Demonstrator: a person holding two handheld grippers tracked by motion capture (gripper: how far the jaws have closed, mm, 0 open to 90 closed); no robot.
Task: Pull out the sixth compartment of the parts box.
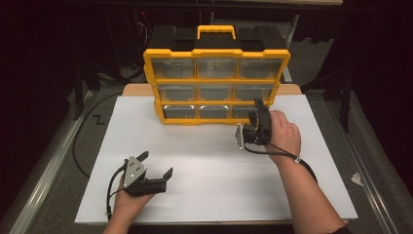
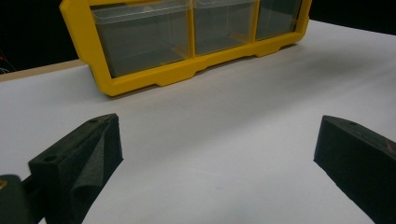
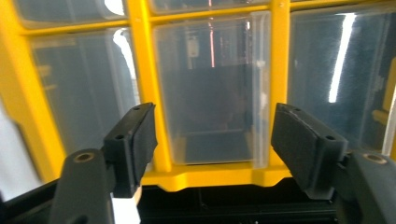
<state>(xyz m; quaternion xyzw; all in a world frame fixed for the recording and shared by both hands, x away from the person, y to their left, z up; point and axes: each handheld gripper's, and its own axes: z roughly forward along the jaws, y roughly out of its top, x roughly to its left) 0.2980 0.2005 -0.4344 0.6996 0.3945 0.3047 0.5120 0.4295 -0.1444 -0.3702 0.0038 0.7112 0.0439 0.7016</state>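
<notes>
Standing at the far edge of the white surface (image 1: 204,161), the yellow organizer (image 1: 216,85) showed three rows of three clear drawers under a yellow handle (image 1: 216,31) and a black top. The bottom-right drawer (image 1: 243,112) was the one being approached. In the right gripper view a clear drawer (image 3: 212,93) sat framed between the two black jaws, with yellow dividers on either side and the yellow bottom rail just below it.

The right tongs (image 1: 258,108) were held up against the organizer's lower right corner, turned on their side, jaws spread apart with nothing between them (whether a tip already touched the drawer front could not be told). The person's right hand (image 1: 282,134) gripped the body behind them, and a cable trailed back along the forearm.

The left tongs (image 1: 157,164) lay well apart from the organizer, low over the near left part of the surface, held in the left hand (image 1: 131,200). Their jaws were spread wide and empty, pointing toward the organizer, whose bottom row (image 2: 187,32) showed across bare white in the left gripper view.

Around the surface lay a dark floor and a black cable loop (image 1: 80,146) at the left.
</notes>
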